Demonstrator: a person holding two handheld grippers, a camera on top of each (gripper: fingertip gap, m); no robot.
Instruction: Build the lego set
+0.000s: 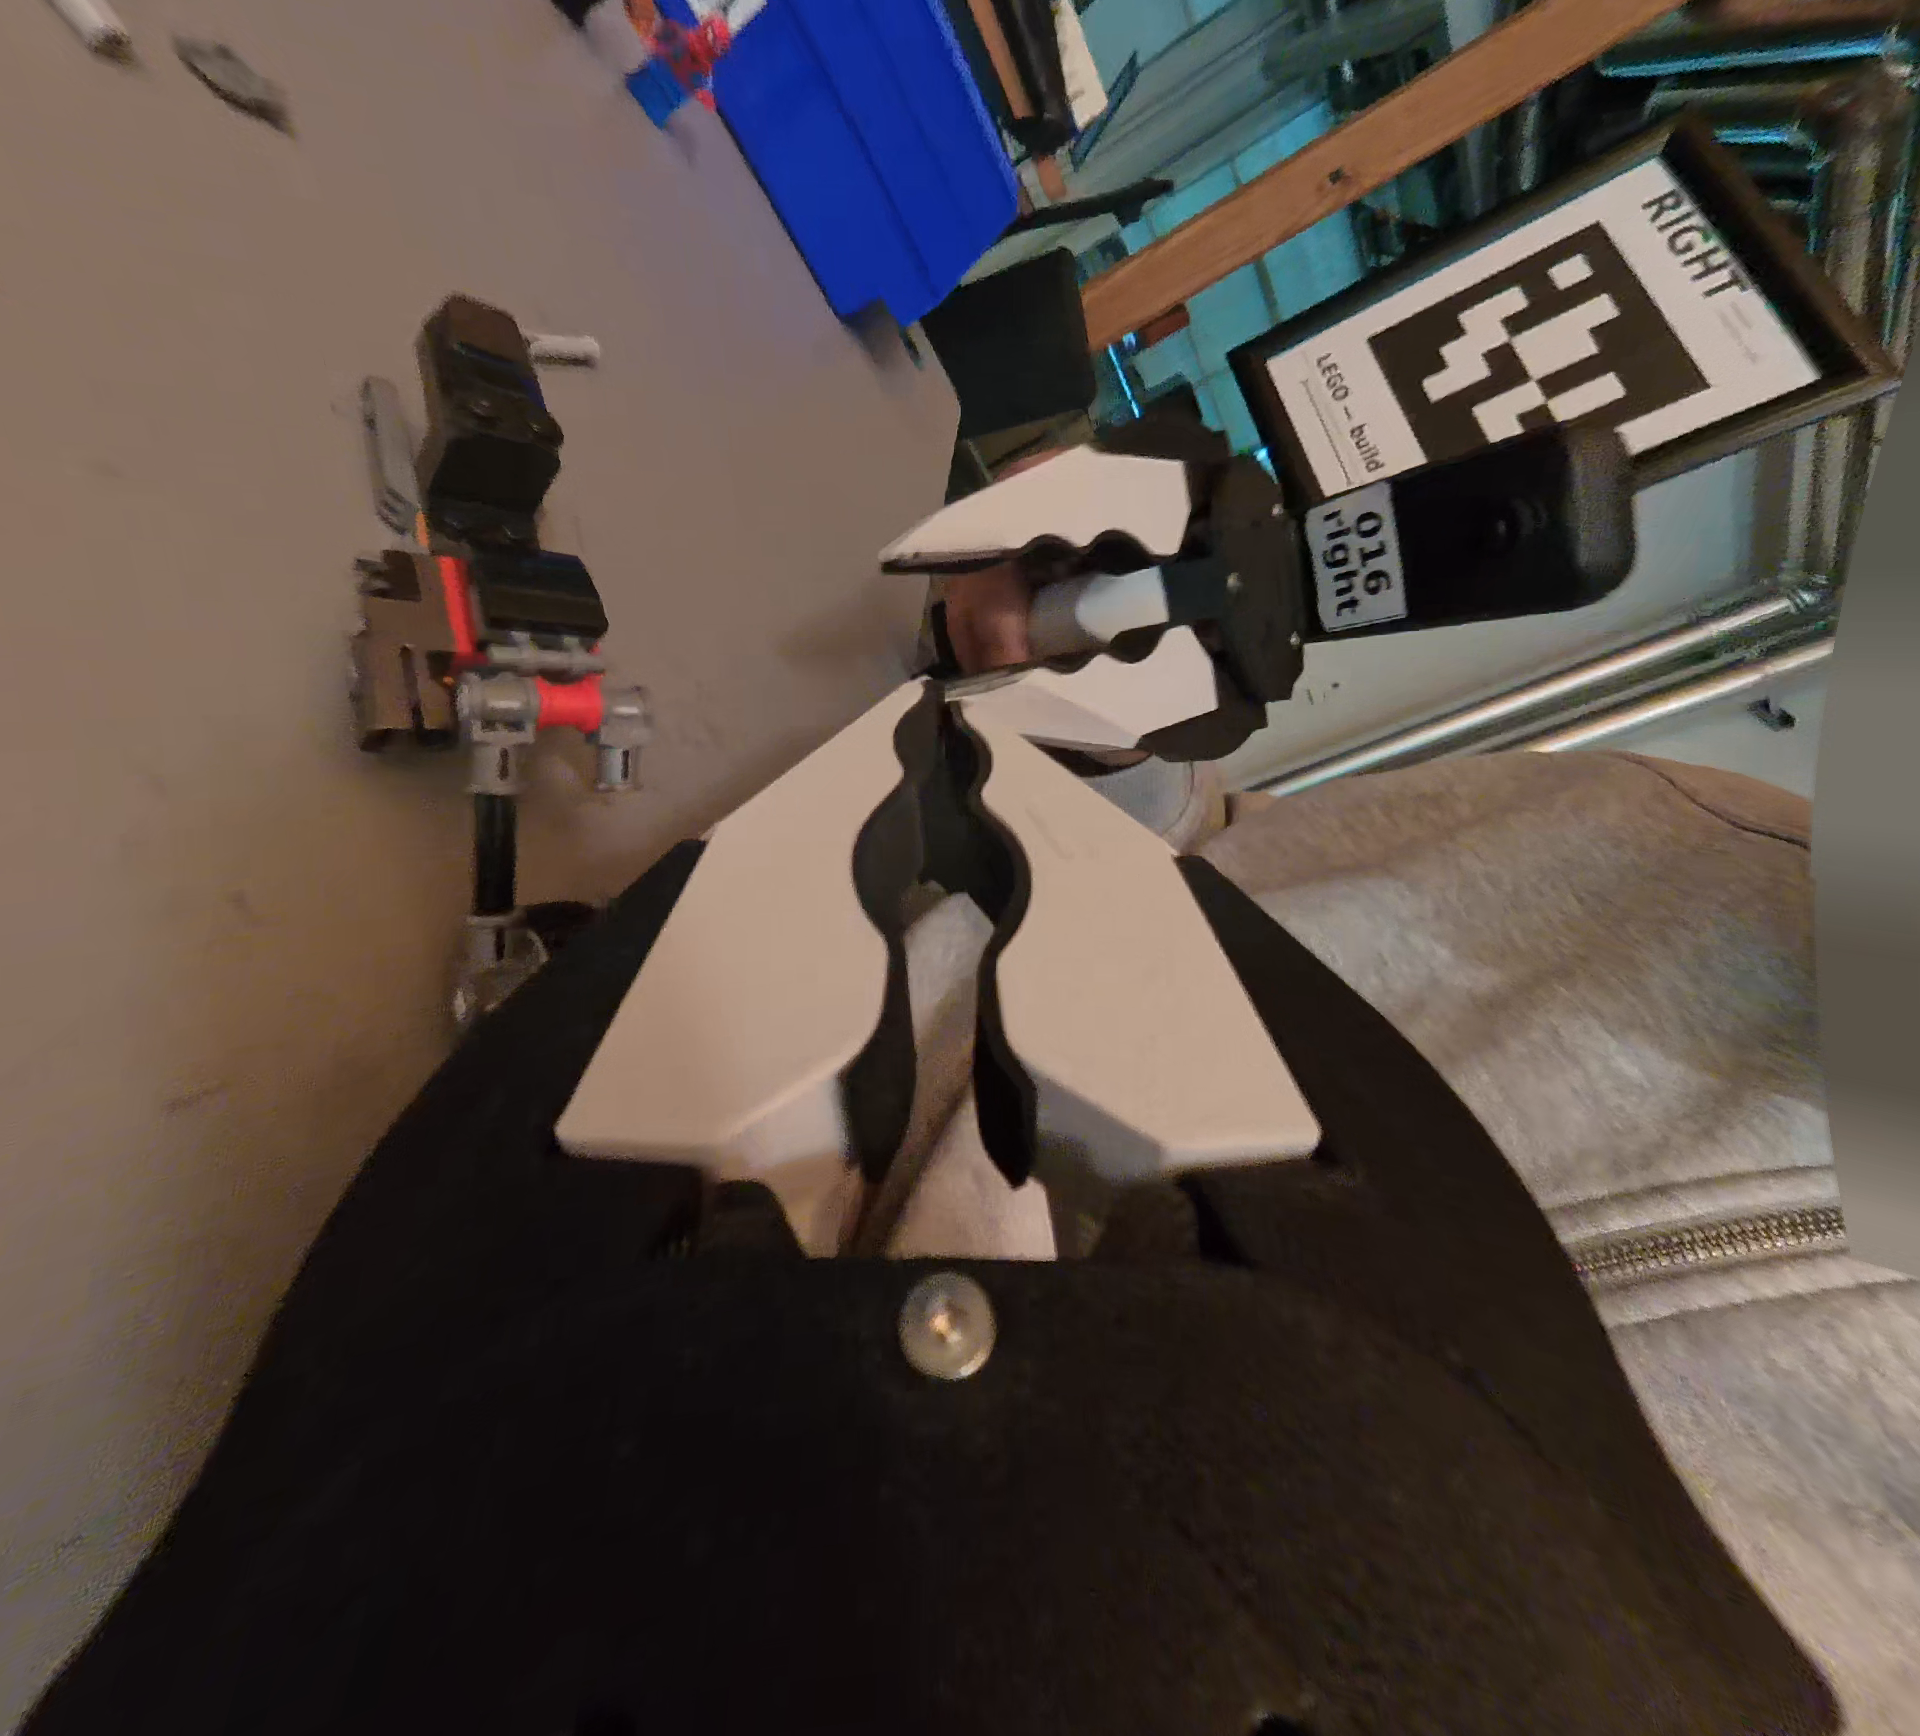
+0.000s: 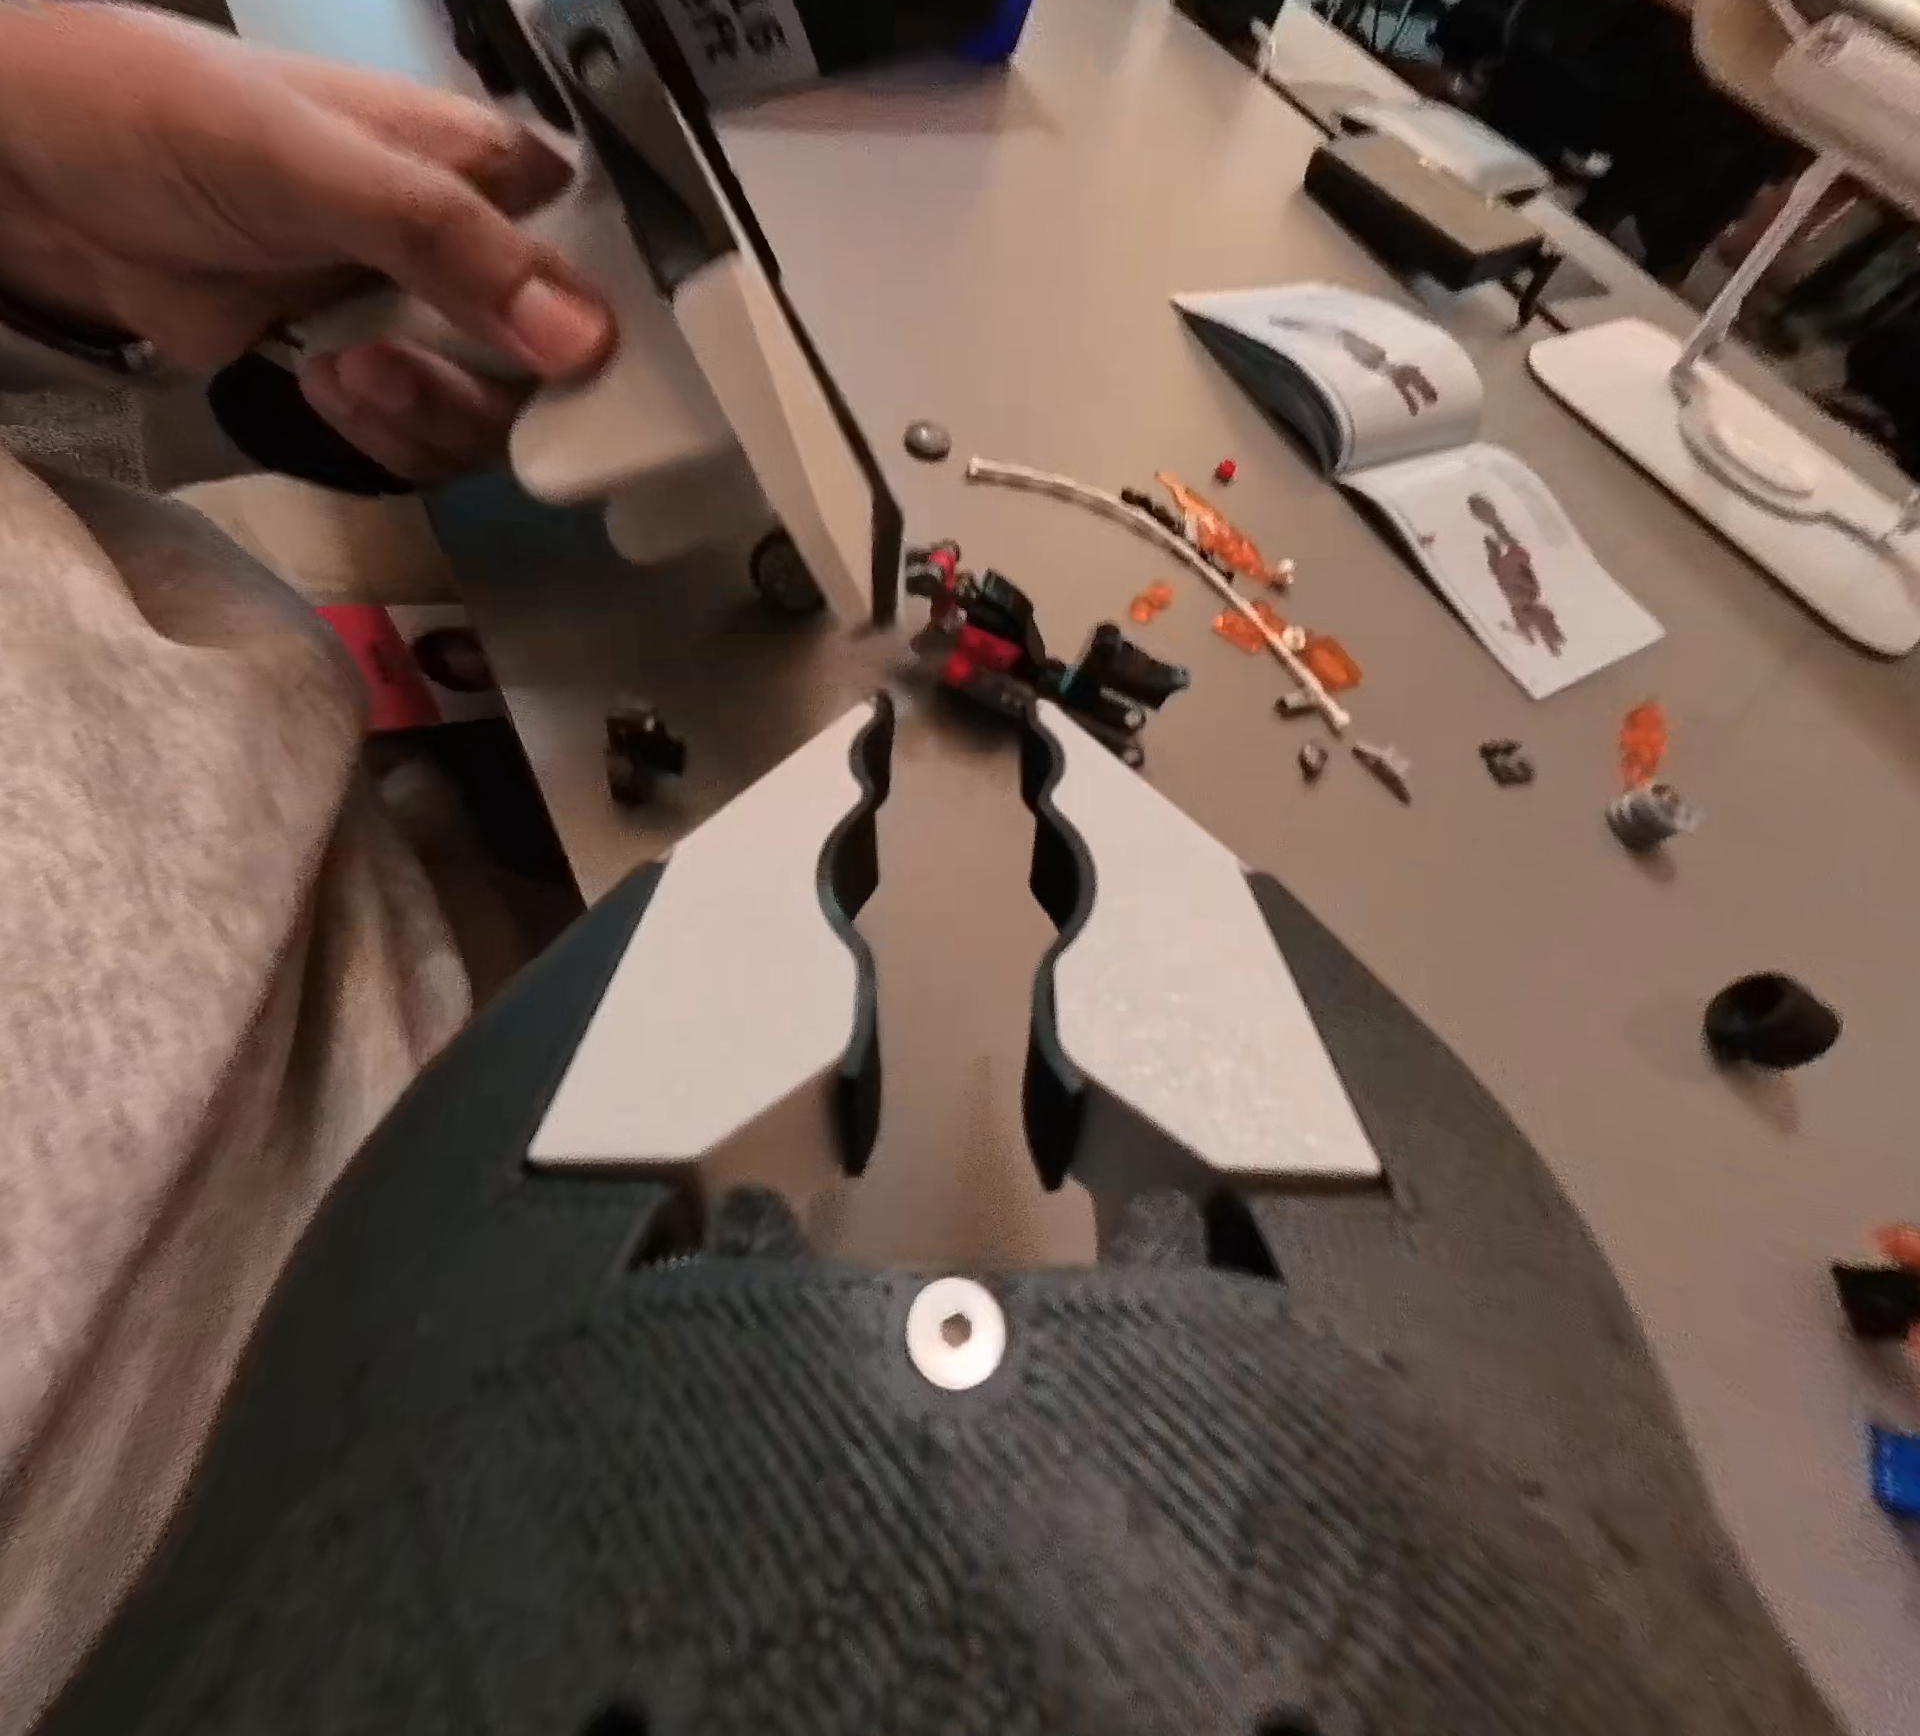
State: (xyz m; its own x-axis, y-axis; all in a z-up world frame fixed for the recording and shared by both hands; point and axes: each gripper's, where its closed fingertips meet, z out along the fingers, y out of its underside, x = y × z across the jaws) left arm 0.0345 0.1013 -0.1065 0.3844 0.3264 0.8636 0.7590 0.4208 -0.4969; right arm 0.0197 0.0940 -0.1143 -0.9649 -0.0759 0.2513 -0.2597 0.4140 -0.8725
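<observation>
A partly built lego model (image 2: 997, 647) of black, red and grey pieces lies on the grey table (image 2: 1039, 284); it also shows in the left wrist view (image 1: 488, 564). My left gripper (image 1: 928, 699) is shut, its tips touching; I cannot tell whether a small piece is pinched there. In the right wrist view it shows edge-on (image 2: 878, 621), held by a hand (image 2: 312, 232), tips just above the table beside the model. My right gripper (image 2: 961, 715) is open and empty, its tips just short of the model. It faces the left gripper tip to tip (image 1: 920, 621).
Loose pieces lie right of the model: orange transparent bits (image 2: 1226, 543), a white bendy rod (image 2: 1143, 533), small grey and black parts, a black round part (image 2: 1766, 1021). An open instruction booklet (image 2: 1434, 460) and a white stand base (image 2: 1745, 460) are farther right. A blue bin (image 1: 810, 55) stands at the back. The white bendy rod (image 2: 1143, 533) is about equally far from each gripper, around 15 centimetres.
</observation>
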